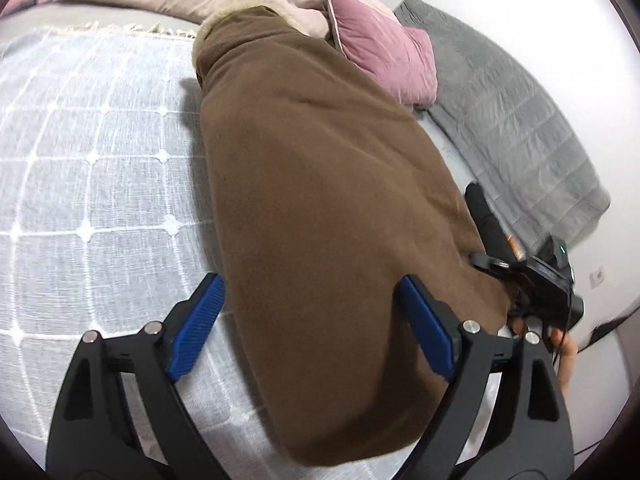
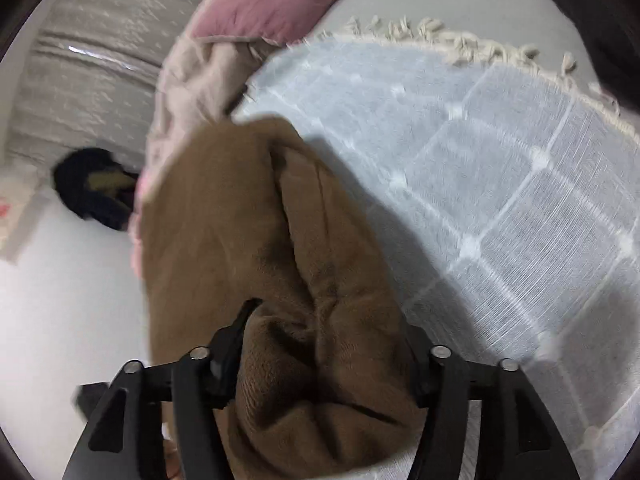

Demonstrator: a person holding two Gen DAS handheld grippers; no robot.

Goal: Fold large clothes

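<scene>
Now the big brown coat (image 1: 320, 184) lies long on the bed's checked white blanket (image 1: 92, 168), so it has flat room for folding. The left hand-held gripper (image 1: 312, 328) hovers wide open over the coat's near end, holding nothing. The right hand-held gripper (image 2: 324, 356) pinches a bunched brown edge, probably to lift it over. Pink pillows (image 1: 380, 52) sit beside the coat's far end.
</scene>
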